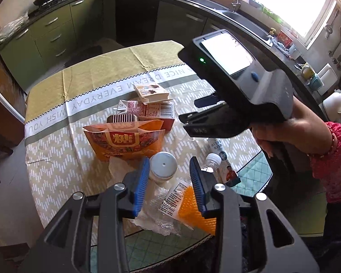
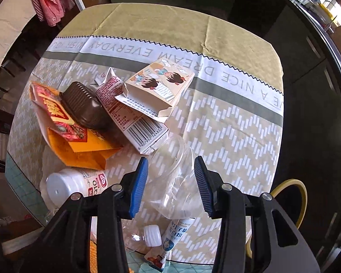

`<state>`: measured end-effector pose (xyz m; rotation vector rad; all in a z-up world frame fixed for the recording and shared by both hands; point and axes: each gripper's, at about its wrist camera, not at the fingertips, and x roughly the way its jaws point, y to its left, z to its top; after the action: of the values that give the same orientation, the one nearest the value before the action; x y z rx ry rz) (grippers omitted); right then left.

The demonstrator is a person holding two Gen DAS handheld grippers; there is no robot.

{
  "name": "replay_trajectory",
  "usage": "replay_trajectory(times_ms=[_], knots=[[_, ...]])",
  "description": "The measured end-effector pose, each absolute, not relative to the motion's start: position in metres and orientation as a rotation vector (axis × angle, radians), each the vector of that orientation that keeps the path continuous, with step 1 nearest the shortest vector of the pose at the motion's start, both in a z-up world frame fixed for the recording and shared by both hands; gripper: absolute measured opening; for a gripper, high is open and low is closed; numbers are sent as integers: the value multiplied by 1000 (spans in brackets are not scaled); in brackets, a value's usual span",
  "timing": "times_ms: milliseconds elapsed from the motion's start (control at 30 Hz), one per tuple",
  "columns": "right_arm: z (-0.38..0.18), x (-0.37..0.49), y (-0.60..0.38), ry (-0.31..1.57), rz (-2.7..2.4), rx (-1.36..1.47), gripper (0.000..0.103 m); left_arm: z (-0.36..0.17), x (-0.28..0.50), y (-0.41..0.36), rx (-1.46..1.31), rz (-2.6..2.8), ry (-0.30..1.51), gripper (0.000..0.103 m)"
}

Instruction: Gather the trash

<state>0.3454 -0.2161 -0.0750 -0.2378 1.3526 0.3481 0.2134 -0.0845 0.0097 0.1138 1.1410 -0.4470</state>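
Trash lies heaped on the patterned tablecloth (image 1: pixel 56 159). My left gripper (image 1: pixel 169 182) hangs open over a white-lidded jar (image 1: pixel 163 166), crumpled clear wrap (image 1: pixel 154 213) and an orange packet (image 1: pixel 193 209); its pads touch none of them. My right gripper (image 2: pixel 171 184) points down, open, with a clear plastic container (image 2: pixel 175 182) lying below and between its blue pads (image 2: pixel 138 186). In the left wrist view a hand holds the right gripper (image 1: pixel 193 111) above the table's right side. A small white-capped bottle (image 2: pixel 151 234) lies near the table edge.
An orange paper bag (image 2: pixel 79 145), a brown ribbed tray (image 2: pixel 84 107), a barcode carton (image 2: pixel 129 118) and a cartoon-printed box (image 2: pixel 161 84) are piled left of centre. The white jar (image 2: pixel 66 186) lies on its side. A yellow-rimmed round object (image 2: pixel 291 195) stands off the table's right. Kitchen counters (image 1: pixel 238 22) run behind.
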Motion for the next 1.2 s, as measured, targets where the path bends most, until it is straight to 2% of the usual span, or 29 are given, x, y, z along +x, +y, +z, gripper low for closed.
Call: replay_trajectory(times_ms=[133, 233, 300, 367, 567, 700, 1000, 1200], knots=[[-81, 352, -213, 1381, 315, -262, 40, 6, 206, -86, 129, -457, 1147, 38], [-84, 355, -210, 1411, 296, -293, 27, 2, 204, -88, 145, -463, 1158, 38], [-84, 356, -209, 1421, 282, -320, 11, -2, 206, -90, 156, -462, 1169, 39], [-84, 356, -209, 1423, 277, -338, 7, -8, 210, -92, 155, -462, 1192, 42], [-70, 346, -219, 1373, 295, -349, 6, -29, 222, -99, 152, -435, 1262, 44], [-49, 339, -236, 1323, 327, -299, 6, -39, 226, -104, 166, -402, 1280, 54], [-22, 310, -296, 1238, 345, -198, 6, -61, 236, -116, 193, -350, 1306, 55], [-28, 285, -353, 1222, 330, -110, 6, -72, 245, -113, 174, -319, 1317, 55]])
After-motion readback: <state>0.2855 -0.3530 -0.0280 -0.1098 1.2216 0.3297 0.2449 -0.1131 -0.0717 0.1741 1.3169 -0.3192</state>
